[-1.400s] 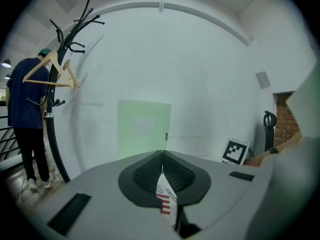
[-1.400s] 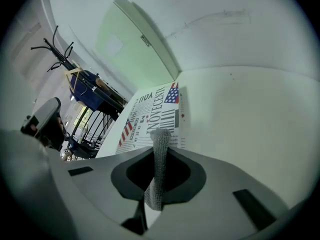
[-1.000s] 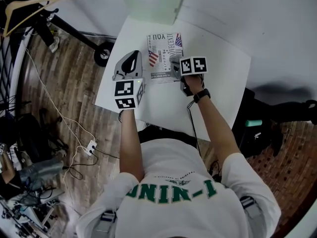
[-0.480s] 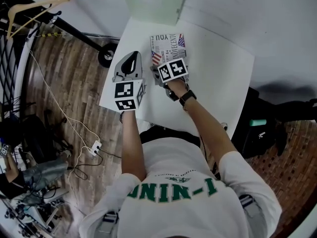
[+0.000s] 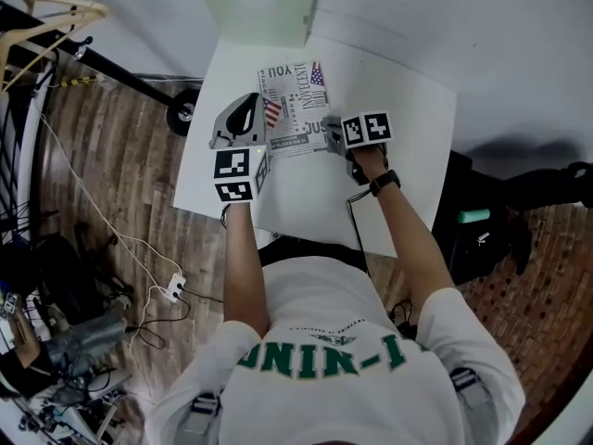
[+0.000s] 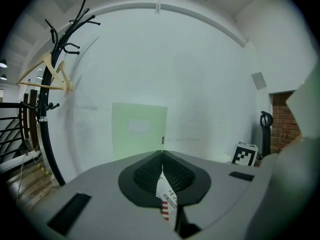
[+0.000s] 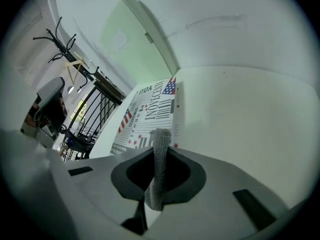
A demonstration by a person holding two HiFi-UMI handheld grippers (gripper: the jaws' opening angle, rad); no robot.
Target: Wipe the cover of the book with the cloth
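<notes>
A book (image 5: 296,100) with a black-and-white printed cover and small flags lies on the white table (image 5: 398,82). My left gripper (image 5: 248,109) lies along the book's left edge; in the left gripper view its jaws (image 6: 162,156) are shut, with a strip of the printed cover (image 6: 166,201) pinched between them. My right gripper (image 5: 332,134) sits at the book's lower right corner. It is shut on a grey knitted cloth (image 7: 159,164), whose end sticks out past the jaws toward the cover (image 7: 150,109).
A pale green box (image 5: 257,6) stands at the table's far edge, just beyond the book. A coat rack with a wooden hanger (image 6: 55,74) stands to the left, off the table. Cables lie on the wood floor (image 5: 111,230).
My right gripper swept left across the lower part of the cover with the cloth, then came back to the book's lower right corner. The left gripper stayed put.
</notes>
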